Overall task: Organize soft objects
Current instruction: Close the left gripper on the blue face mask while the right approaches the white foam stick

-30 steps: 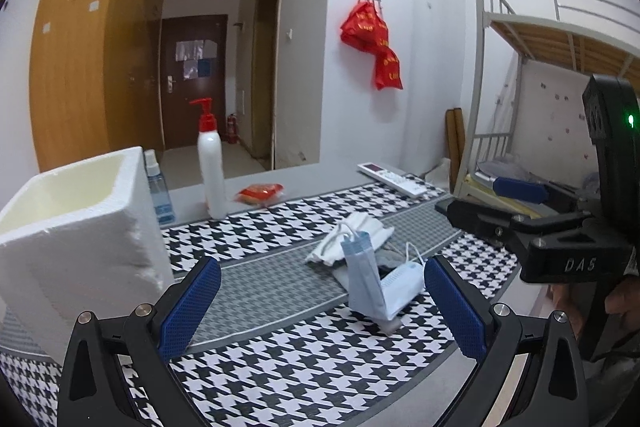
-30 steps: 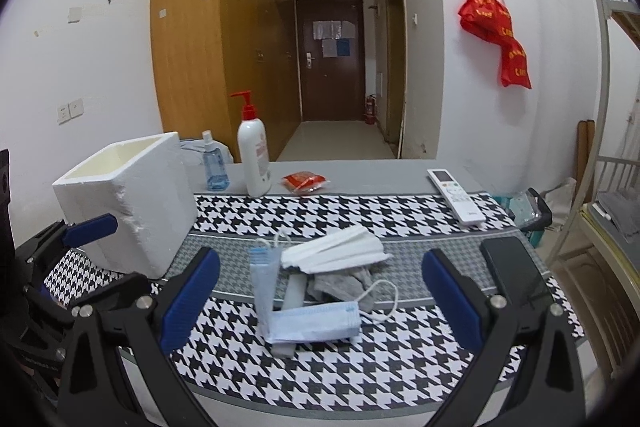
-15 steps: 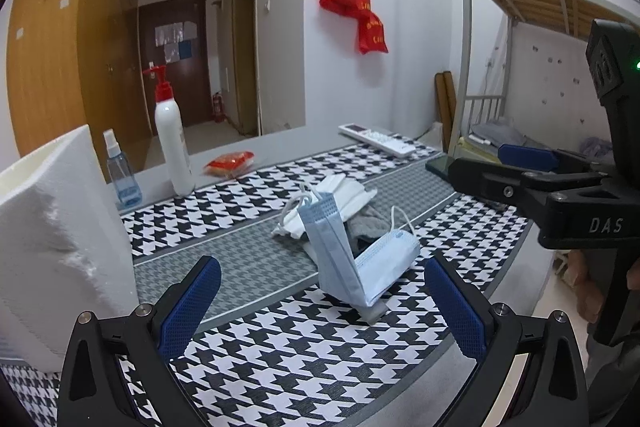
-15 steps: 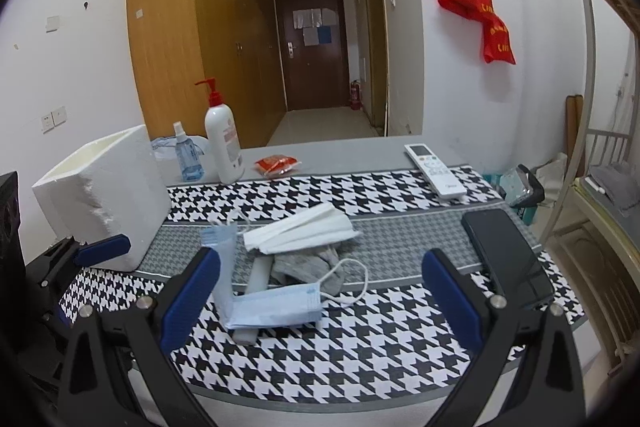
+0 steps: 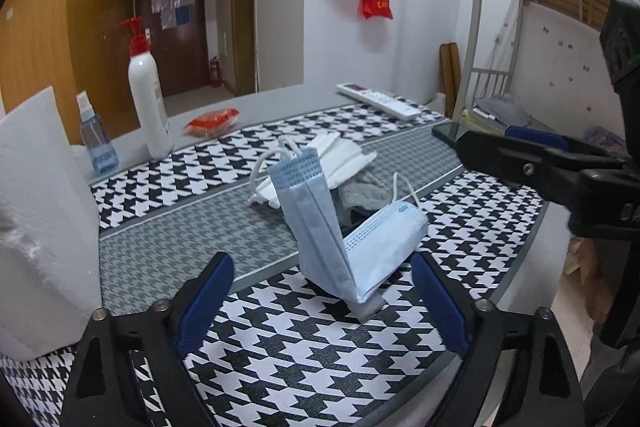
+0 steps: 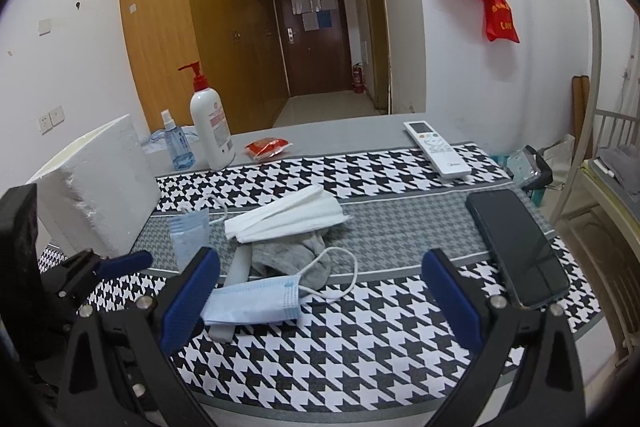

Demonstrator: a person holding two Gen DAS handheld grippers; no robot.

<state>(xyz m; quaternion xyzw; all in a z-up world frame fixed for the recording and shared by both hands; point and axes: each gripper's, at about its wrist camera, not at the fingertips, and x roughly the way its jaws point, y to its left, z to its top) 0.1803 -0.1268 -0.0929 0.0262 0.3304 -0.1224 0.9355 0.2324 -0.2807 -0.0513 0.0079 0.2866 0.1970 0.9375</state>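
A pile of soft things lies mid-table on the houndstooth cloth (image 5: 280,355): a folded blue face mask (image 5: 332,227) with one half standing up, white masks (image 5: 340,155) and a grey sock (image 5: 364,191) behind it. My left gripper (image 5: 322,291) faces the blue mask from just in front. Its jaws are closing, the mask's lower edge lies between the pads, and neither pad touches it. From the right wrist view the blue mask (image 6: 252,301) lies by the left pad of my right gripper (image 6: 320,301), which stands wide open over the cloth. The white masks (image 6: 284,219) and sock (image 6: 288,259) lie beyond.
A white foam box (image 5: 40,227) stands at the left. A pump bottle (image 5: 148,95), a spray bottle (image 5: 94,139) and a red packet (image 5: 212,119) are at the back. A remote (image 6: 436,149) and a black phone (image 6: 516,247) lie to the right. The table's edge is close in front.
Both grippers have come lower and closer to the pile of masks. The left gripper's pads have drawn slightly nearer each other.
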